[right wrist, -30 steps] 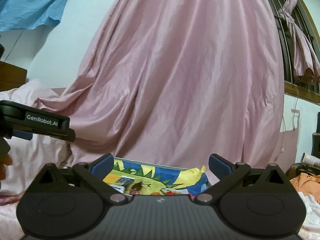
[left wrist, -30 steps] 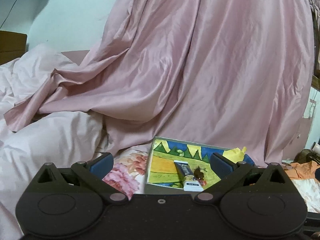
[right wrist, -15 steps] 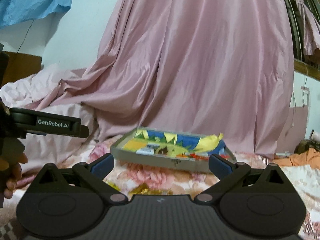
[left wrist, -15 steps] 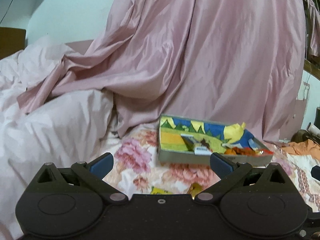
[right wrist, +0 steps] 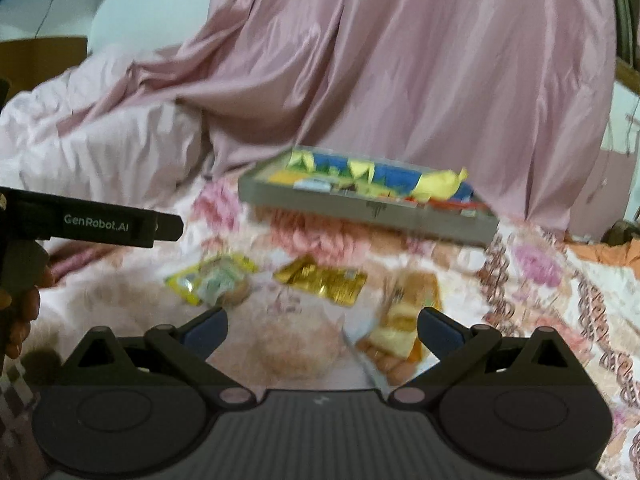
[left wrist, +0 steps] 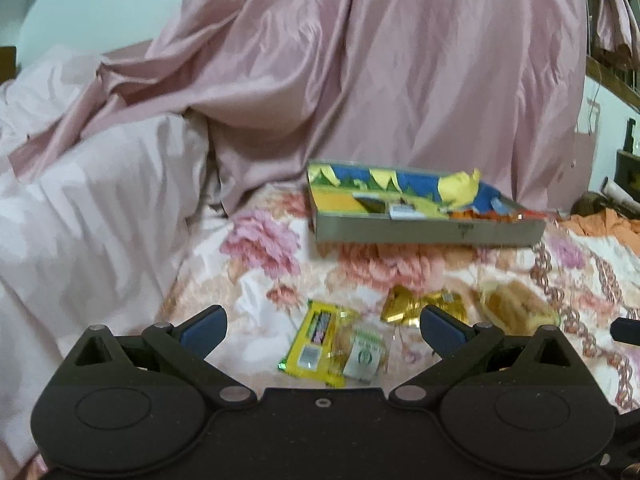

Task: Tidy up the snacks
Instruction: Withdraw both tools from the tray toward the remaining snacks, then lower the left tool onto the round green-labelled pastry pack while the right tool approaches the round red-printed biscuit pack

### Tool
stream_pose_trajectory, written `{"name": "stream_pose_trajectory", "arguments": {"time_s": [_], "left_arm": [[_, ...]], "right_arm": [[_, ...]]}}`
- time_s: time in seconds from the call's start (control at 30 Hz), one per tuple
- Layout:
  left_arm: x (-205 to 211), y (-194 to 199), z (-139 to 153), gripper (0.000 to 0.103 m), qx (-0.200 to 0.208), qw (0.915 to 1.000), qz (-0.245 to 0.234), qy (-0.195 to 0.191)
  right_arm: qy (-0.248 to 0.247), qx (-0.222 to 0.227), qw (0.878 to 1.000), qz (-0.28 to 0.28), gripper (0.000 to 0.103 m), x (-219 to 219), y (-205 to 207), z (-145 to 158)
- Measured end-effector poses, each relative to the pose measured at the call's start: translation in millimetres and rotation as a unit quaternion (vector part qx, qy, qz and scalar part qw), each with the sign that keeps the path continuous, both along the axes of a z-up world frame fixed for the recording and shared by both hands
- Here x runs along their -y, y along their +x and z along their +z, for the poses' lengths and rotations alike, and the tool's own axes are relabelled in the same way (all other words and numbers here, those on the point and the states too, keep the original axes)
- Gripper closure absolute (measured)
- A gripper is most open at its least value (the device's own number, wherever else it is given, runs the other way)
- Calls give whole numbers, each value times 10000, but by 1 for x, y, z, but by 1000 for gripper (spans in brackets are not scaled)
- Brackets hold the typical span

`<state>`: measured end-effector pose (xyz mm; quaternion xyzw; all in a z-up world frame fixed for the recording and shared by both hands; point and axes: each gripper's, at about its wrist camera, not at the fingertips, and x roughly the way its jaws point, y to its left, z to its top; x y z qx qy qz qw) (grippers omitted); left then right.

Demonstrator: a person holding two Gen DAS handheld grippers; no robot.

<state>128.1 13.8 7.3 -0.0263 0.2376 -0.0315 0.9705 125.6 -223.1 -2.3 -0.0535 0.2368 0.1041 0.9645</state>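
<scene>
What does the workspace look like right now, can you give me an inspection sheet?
Surface: floral bedsheet, rumpled.
Job's things: box already holding snacks; loose on the sheet: yellow packet, gold wrapper, bread pack.
Clutter: orange cloth at right.
Grippers: left gripper open, empty; right gripper open, empty.
Cables: thin wire on the wall.
Surroundings: pink curtain, pale duvet.
</scene>
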Motion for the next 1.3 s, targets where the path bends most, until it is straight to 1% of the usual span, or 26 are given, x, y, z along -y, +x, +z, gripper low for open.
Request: {"name": "stream_pose_trajectory", "arguments": {"time_s": [0.1, 0.3, 0.4, 0.5, 0.63, 0.7, 0.8, 0.9, 1.07, 1.17, 1.3], "left_arm": [[0, 4, -11, 1, -146, 9998, -151, 10], [3, 18, -30, 1, -479, 9969, -583, 235], [7, 25, -38, 1, -606, 9941, -805, 408], [10, 33, -42, 1, -698, 9921, -920, 482], [12, 46, -44, 1, -708, 9906, -1020, 576], [14, 52, -45, 1, -691, 9897, -1087, 623], [18, 60, -47, 1, -697, 9873, -1244, 704], [22, 67, -50, 1, -674, 9850, -1382, 784], [22, 77, -55, 1, -653, 9838, -1473, 785], [21, 81, -58, 1, -649, 9840, -1462, 789], [17, 86, -61, 1, -701, 9840, -1470, 719]], "right_arm": [[-40, -250, 9997, 65, 0, -3, 6, -9], [141, -1033, 9942, 280, 0, -7, 20, -26], [110, -1319, 9907, 322, 0, -10, 25, -35], [32, -1418, 9893, 330, 0, -14, 28, -41], [-68, -1507, 9880, 317, 0, -18, 34, -48], [-14, -1594, 9867, 314, 0, -18, 38, -51], [204, -1729, 9844, 240, 0, -13, 46, -55], [298, -1761, 9838, 124, 0, -9, 56, -58], [173, -1677, 9856, 143, 0, -11, 72, -64], [58, -1498, 9883, 298, 0, -18, 77, -65], [-350, -1143, 9916, 486, 0, -29, 79, -64]]}}
